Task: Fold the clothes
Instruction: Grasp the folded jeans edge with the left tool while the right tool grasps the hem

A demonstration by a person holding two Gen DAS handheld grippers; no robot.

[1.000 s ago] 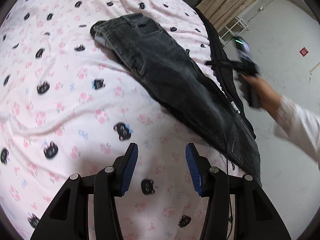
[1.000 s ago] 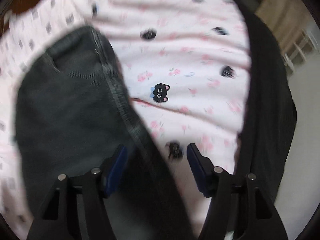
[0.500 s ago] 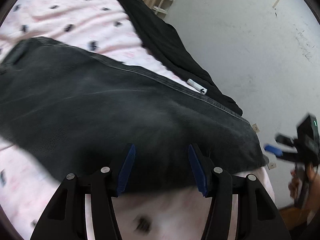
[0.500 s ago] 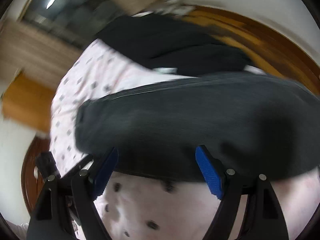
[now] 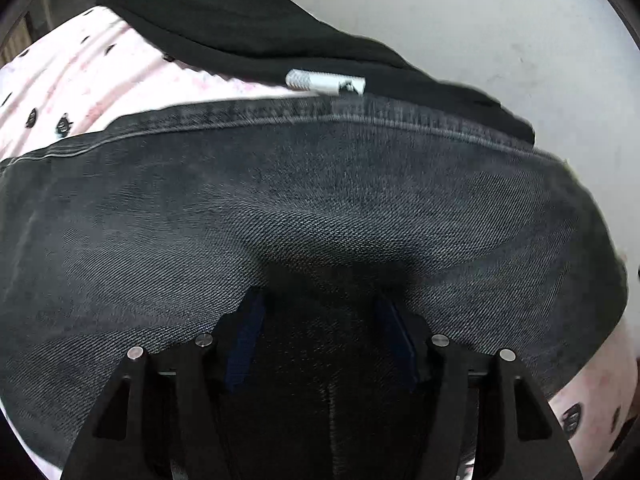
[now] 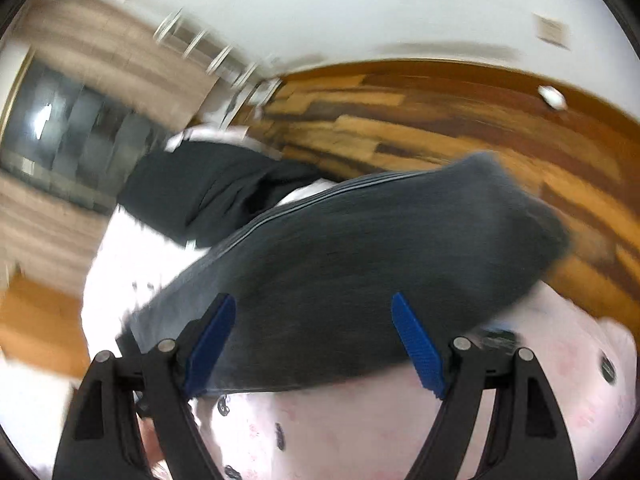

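Note:
Dark grey jeans (image 5: 320, 208) lie flat on the pink cat-print bed sheet (image 5: 92, 76), their leg end near the bed's edge. My left gripper (image 5: 320, 320) is open, low over the denim, its blue pads (image 5: 244, 340) either side of a shallow crease in the cloth. In the right wrist view the jeans (image 6: 380, 264) stretch across the middle, their hem reaching over the bed's edge. My right gripper (image 6: 316, 332) is open just above the jeans' near edge, holding nothing.
A black garment (image 5: 260, 36) with a white tag (image 5: 324, 80) lies beyond the jeans along the bed's far edge; it also shows in the right wrist view (image 6: 208, 192). Wooden floor (image 6: 440, 120) and a white wall (image 5: 480, 20) lie past the bed.
My left gripper has moved forward and down onto the jeans, which now fill its view. My right gripper has swung around and closer to the jeans' leg end. Both stay open.

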